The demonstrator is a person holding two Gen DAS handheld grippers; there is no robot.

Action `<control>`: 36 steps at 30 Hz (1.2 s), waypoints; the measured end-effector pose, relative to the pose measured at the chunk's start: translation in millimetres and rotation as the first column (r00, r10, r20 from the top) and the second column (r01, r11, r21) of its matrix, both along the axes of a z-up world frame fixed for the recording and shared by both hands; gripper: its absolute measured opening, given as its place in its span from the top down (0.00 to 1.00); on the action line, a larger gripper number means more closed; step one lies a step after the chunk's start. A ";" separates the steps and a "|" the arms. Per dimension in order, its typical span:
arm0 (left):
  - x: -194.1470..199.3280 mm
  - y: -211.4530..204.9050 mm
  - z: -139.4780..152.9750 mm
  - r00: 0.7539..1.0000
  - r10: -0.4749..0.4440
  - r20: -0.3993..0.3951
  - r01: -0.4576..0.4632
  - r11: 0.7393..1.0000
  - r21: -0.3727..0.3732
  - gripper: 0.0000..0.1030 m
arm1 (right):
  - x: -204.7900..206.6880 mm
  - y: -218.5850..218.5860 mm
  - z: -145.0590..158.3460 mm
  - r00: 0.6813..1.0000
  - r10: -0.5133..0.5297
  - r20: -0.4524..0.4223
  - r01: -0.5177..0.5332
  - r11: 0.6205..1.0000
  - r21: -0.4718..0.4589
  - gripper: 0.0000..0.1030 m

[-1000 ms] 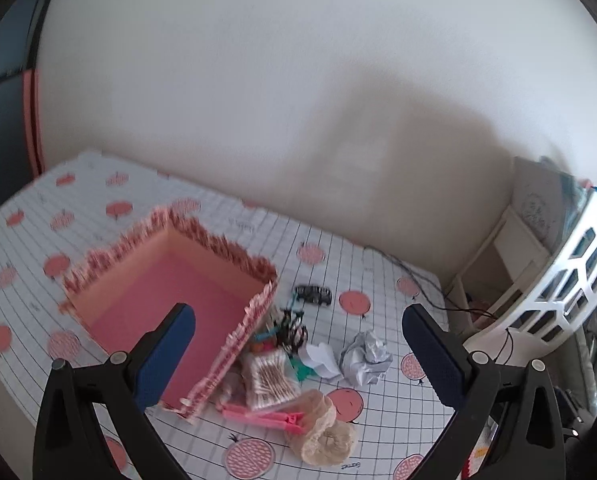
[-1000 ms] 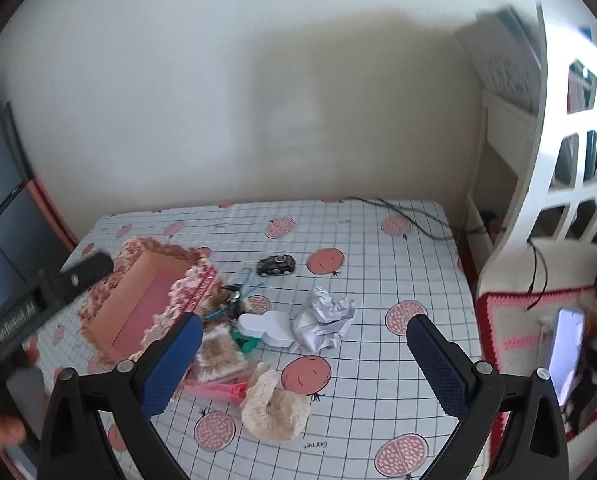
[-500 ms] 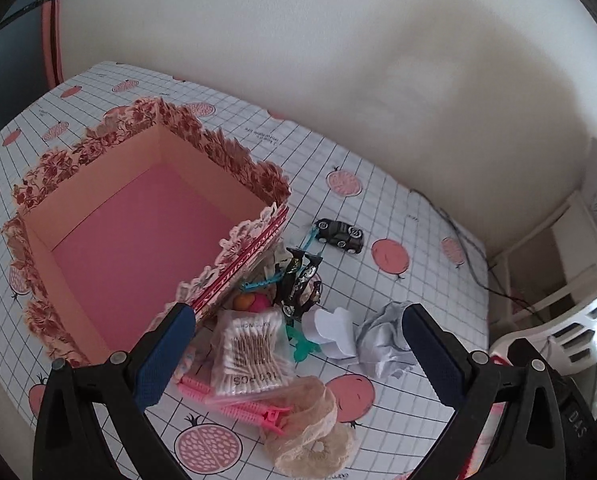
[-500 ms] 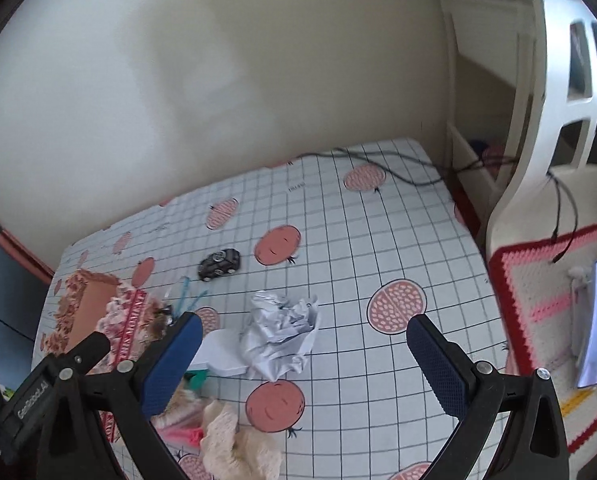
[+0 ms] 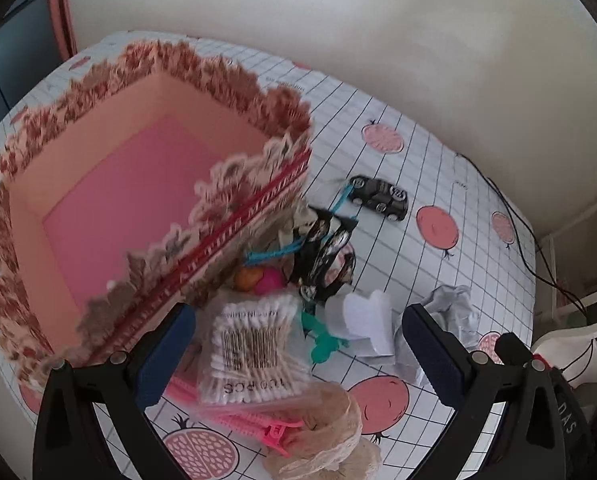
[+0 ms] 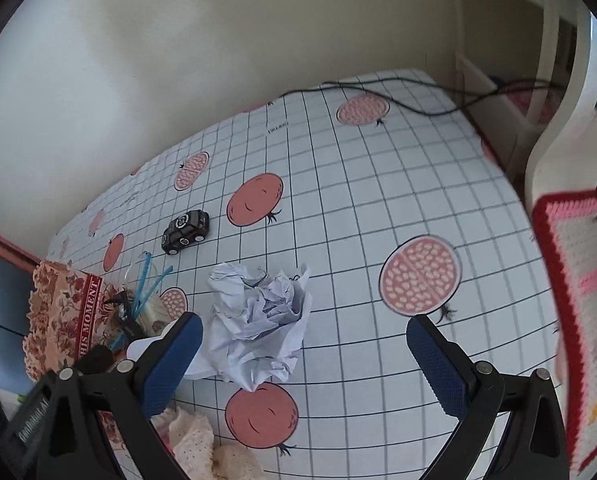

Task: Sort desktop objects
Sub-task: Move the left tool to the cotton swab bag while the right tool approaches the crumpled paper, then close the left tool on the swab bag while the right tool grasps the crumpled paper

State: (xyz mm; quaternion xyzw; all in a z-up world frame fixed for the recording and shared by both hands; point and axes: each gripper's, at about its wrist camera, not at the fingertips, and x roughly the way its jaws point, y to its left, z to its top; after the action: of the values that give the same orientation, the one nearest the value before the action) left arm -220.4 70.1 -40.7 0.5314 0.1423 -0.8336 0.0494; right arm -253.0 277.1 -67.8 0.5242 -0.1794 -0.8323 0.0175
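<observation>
An open pink box (image 5: 138, 208) with a floral scalloped rim sits at nine o'clock; cotton swabs (image 5: 254, 356), crumpled paper (image 6: 262, 320) and a black toy car (image 6: 185, 231) lie beside it.

- 1 pink box (image 5: 130, 200), floral scalloped rim, nothing inside
- 1 black toy car (image 5: 379, 197)
- 1 crumpled paper ball (image 6: 264, 326)
- 1 pack cotton swabs (image 5: 254, 354)
- 1 pink clip (image 5: 258, 426)
- 1 lace roll (image 5: 330, 440)
- 1 white heart-shaped piece (image 5: 364, 320)
- 1 teal plastic bit (image 5: 322, 340)
- 2 grippers: left gripper (image 5: 298, 352), right gripper (image 6: 304, 364)
- rest of pile by box: too tangled to count
</observation>
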 end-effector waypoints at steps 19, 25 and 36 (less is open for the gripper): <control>4.5 -13.1 -29.9 0.997 0.059 0.053 -0.057 0.998 -0.033 0.00 | -12.2 -29.8 -42.0 0.998 -0.012 0.059 0.013 1.000 -0.012 0.00; 2.8 -7.9 -38.7 0.995 0.064 0.071 -0.062 0.998 -0.023 0.14 | -12.3 -30.5 -49.8 0.999 -0.032 0.039 0.034 0.997 -0.074 0.00; 4.7 -6.2 -43.5 0.997 0.046 0.058 -0.044 0.998 -0.034 0.27 | -10.6 -31.0 -56.2 0.999 -0.038 0.007 0.038 0.993 -0.109 0.24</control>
State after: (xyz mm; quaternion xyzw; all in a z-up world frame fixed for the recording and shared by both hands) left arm -215.7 63.8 -84.2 0.5516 0.1391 -0.8185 0.0808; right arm -263.6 246.1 -124.0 0.5212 -0.2344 -0.8201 0.0297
